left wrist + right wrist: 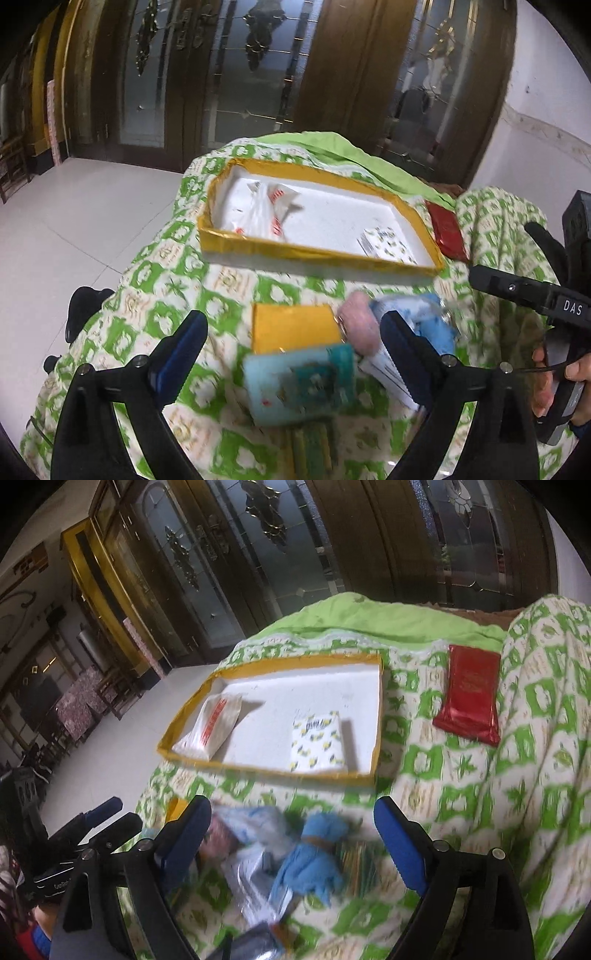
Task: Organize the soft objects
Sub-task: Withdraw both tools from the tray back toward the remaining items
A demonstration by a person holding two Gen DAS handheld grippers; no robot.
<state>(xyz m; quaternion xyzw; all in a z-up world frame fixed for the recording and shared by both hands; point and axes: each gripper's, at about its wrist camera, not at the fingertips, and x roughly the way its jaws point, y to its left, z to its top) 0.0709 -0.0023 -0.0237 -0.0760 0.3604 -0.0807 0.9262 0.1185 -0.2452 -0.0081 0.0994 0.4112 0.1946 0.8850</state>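
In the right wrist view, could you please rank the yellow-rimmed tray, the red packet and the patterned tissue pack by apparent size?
1. Yellow-rimmed tray, clearly largest.
2. Red packet.
3. Patterned tissue pack, close to the packet in size, so that order is unsure.

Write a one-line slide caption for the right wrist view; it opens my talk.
Open right gripper above a blue cloth bundle; two packets in the yellow-rimmed tray.

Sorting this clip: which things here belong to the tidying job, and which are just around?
Job:
tray
white bag and patterned pack, both in the tray
red pack beside the tray
blue cloth, pink roll, teal pack, in the near pile

Around:
quilt
doors
floor
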